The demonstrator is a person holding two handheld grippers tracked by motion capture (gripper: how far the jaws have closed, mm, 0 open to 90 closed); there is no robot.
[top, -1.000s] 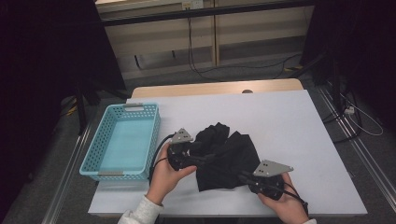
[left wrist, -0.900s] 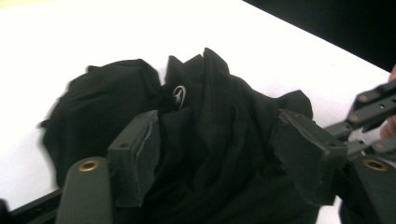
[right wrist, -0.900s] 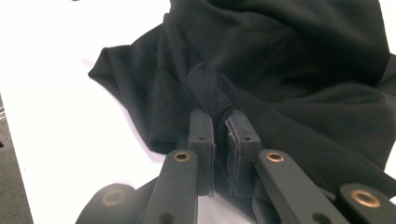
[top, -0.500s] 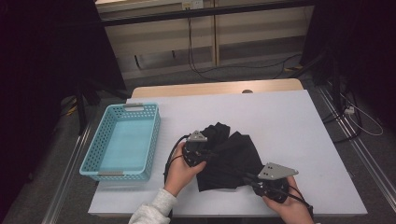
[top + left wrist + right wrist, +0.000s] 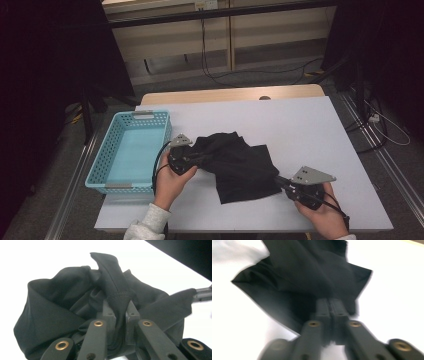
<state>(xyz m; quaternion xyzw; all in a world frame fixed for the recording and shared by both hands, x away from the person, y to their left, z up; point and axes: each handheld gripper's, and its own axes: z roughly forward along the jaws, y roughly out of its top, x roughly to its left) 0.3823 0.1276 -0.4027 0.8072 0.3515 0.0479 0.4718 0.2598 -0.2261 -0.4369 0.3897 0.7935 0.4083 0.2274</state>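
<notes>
Between both pairs of clamped jaws — black cloth point(image 5: 235, 165), pinched by left gripper point(image 5: 120, 315) and right gripper point(image 5: 333, 307).

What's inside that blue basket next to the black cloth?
The light blue basket looks empty: its pale floor shows bare in the high view. Its near wall hides a thin strip of that floor. The black cloth lies beside it on the white table, not inside.

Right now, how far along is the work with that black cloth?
Early. Both grips look made: the left gripper pinches a seam of the black cloth, the right gripper its near-right corner. The cloth lies rumpled on the table; the blue basket holds nothing.
</notes>
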